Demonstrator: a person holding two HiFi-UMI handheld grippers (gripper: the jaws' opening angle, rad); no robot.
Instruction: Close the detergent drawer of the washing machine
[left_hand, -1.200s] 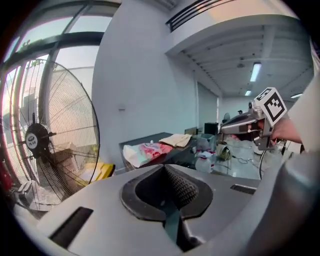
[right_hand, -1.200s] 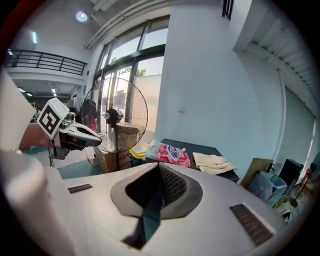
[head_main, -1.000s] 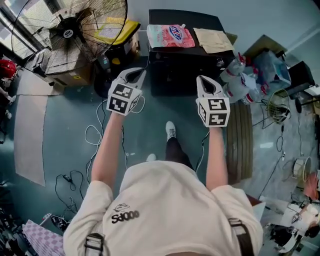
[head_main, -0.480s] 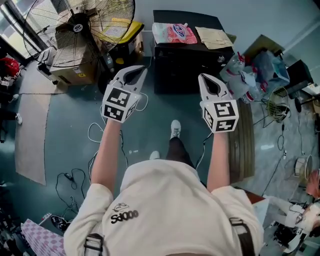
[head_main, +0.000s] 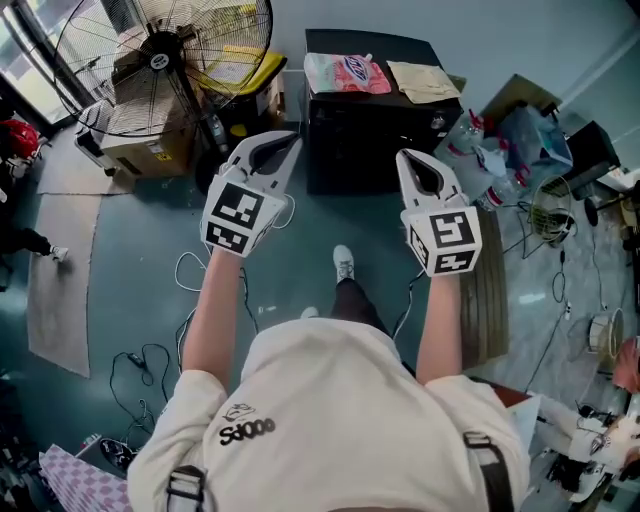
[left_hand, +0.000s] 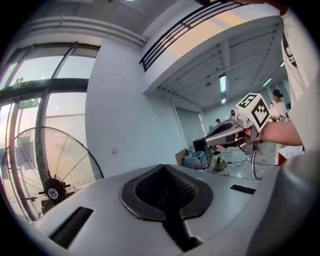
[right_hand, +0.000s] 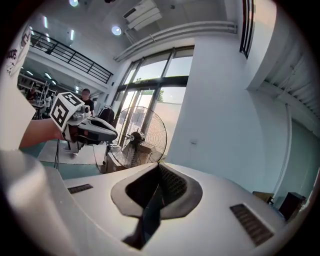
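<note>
- Ahead of the person stood the black washing machine (head_main: 370, 150), with a pink detergent pouch (head_main: 345, 73) and a brown paper bag (head_main: 422, 82) lying on top. Its detergent drawer could not be made out.
- A cardboard box (head_main: 140, 150), partly covered by the fan (head_main: 165, 62), hid its contents.
- The left gripper (head_main: 283, 141) and right gripper (head_main: 412, 160) were both clenched on nothing, in the air short of the machine.
- Right of the machine, plastic bottles (head_main: 472, 140) lay among bags too cluttered to sort.

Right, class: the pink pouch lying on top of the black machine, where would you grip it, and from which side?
Probably its near edge, coming in level from the person's side. The pink pouch lies flat on the black machine, close to the front edge, so a pinch fits that thin edge better than its broad face.
</note>
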